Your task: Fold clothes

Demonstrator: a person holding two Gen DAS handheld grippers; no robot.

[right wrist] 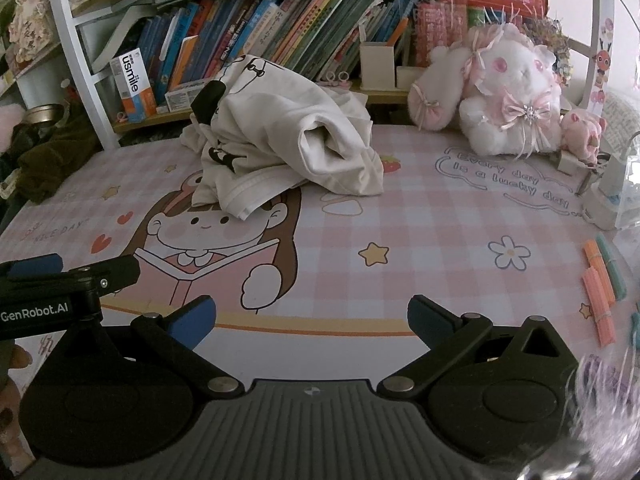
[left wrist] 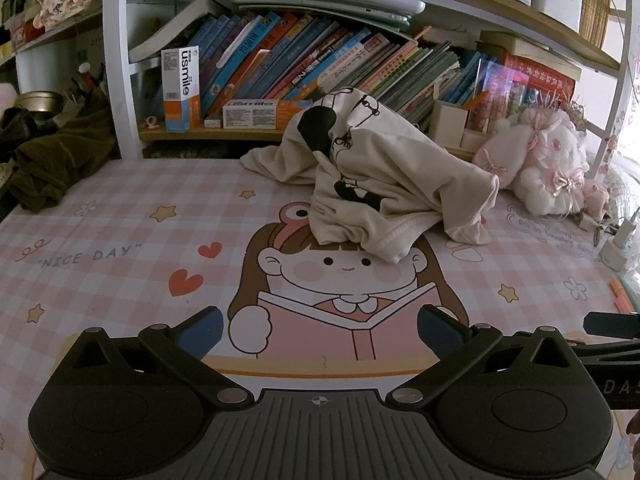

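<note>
At the far left a dark brown cloth [left wrist: 60,152] lies bunched at the edge of the pink checked mat [left wrist: 120,240], below a white shelf frame. Just right of it, on the lower shelf, an orange and white usmile box [left wrist: 181,88] stands upright beside a row of leaning books [left wrist: 304,56]. The left gripper [left wrist: 320,330] hangs low over the mat's cartoon girl print, its blue-padded fingers [left wrist: 202,332] spread wide with nothing between them. Further back, near the middle of the mat and in front of the shelf, the cream garment [left wrist: 380,176] with black cartoon print sits in a crumpled heap, one hemmed edge drooping onto the girl's hair; neither gripper touches it. The right gripper [right wrist: 312,320] is also spread apart and empty, well short of the heap, with the left gripper's tip showing at its left side. Right of the garment a white and pink plush rabbit [right wrist: 508,96] leans against the shelf. At the far right edge, bundles of orange and teal sticks [right wrist: 600,280] lie on the mat.
</note>
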